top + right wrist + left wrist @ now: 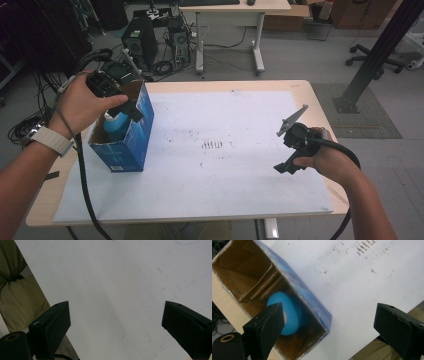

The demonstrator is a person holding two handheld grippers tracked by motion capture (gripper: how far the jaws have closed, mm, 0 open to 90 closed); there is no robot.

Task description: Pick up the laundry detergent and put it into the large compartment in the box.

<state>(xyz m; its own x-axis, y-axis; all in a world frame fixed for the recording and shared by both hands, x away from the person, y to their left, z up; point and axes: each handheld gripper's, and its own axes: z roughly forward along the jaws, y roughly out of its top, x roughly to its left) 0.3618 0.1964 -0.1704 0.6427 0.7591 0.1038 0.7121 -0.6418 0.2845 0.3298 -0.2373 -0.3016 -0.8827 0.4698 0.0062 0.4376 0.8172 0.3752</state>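
Black jaws of the left gripper (328, 322) stand wide apart over an open blue carton (125, 135) holding a light-blue bottle (285, 312) at the white sheet's (225, 165) left edge; the right gripper (116, 322), also wide and empty, hovers well apart.

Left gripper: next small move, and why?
Probably lift the left gripper straight up, clear of the blue box. Its jaws stand wide open above the open top, and the blue roll lies inside the box, ungripped. The right gripper hangs open over the white sheet.
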